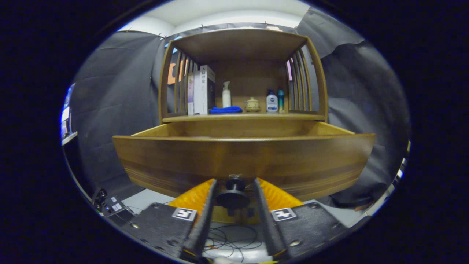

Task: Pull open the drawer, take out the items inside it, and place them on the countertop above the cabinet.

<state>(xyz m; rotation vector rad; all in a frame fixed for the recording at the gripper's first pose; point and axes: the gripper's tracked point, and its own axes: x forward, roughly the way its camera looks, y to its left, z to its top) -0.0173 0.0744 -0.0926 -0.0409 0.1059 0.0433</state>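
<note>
We see the scene under soft, even light that seems to come from above, where the pale ceiling (234,14) is brightest. The drawer front (242,161) is warmly lit on its top rim and falls into shadow along its underside, and the knob (233,196) between the gripper (233,216) fingers, which flank it closely, is dark and slightly soft. The shelf (242,117) items look fairly sharp. Strong fisheye distortion bows the drawer and bends the cabinet's uprights outward. We notice a small blue-white glare beyond the cabinet's left side.
</note>
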